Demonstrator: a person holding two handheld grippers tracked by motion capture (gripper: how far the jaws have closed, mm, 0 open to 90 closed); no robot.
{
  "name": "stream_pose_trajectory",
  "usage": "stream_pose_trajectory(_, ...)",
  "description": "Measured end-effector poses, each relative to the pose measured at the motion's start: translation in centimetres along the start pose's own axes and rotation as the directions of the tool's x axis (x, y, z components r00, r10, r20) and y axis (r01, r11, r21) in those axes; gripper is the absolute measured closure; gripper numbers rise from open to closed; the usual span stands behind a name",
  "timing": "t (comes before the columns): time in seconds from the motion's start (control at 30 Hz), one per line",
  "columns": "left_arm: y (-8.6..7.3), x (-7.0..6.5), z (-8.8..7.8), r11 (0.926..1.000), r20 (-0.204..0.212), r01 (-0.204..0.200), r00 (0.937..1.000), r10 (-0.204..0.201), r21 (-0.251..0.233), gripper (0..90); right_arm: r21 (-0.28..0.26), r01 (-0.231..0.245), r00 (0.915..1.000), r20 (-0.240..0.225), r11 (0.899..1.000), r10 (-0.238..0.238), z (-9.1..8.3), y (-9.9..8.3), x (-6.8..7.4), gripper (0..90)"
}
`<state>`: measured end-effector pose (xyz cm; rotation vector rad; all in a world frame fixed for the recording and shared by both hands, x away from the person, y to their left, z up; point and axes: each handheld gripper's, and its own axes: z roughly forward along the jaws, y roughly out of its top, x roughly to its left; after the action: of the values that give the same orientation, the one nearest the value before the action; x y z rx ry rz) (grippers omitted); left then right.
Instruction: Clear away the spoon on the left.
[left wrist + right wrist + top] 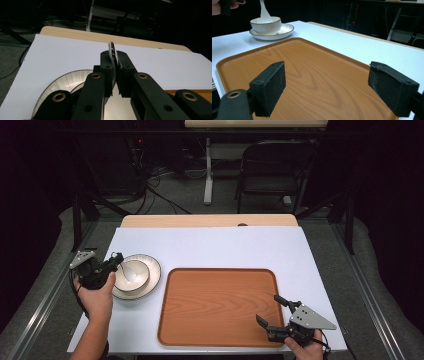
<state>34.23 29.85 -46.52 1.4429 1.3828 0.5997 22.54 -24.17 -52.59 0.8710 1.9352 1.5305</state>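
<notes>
White ceramic is what the left gripper (116,261) works over: a bowl (132,275) on a plate (152,275), directly beneath its jaws. The jaws are pressed together on a spoon (111,50), handle tip poking just past them. In the right gripper view the spoon (264,12) hangs near upright, its long axis running down from the jaws into the bowl (265,25). Any next move likely turns on that vertical line.

The right gripper (272,312) is spread wide and empty, low over the near right corner of the tray (215,305); bowl and plate (284,30) lie well ahead of it, across the tray (312,75). The left hand is far nearer.

The spoon's blade is blurred, and the bowl's inside is hidden.
</notes>
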Motion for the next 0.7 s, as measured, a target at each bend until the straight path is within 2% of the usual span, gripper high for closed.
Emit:
stream_pose_trajectory(0.37,1.3,-1.1,-0.8,0.9995,0.028,-0.03,0.9992,0.03,-0.007,84.8,-0.001,-0.003,1.0,0.001,1.0,0.003,0.0,0.0,0.0,14.2)
stream_pose_trajectory(0.57,2.1,-2.4,-1.1,0.999,0.086,-0.045,0.9953,0.044,0.005,84.9,-0.002,-0.005,1.0,0.001,1.0,0.005,0.0,0.0,0.0,14.2)
stream_pose_trajectory(0.6,2.1,-2.4,-1.1,0.999,0.086,-0.045,0.9953,0.044,0.005,84.9,-0.002,-0.005,1.0,0.001,1.0,0.005,0.0,0.0,0.0,14.2)
stream_pose_trajectory(0.7,2.5,-3.5,-1.3,0.9978,0.127,-0.064,0.99,0.061,0.019,84.9,-0.002,-0.005,1.0,0.002,1.0,0.005,0.0,0.0,0.0,14.2)
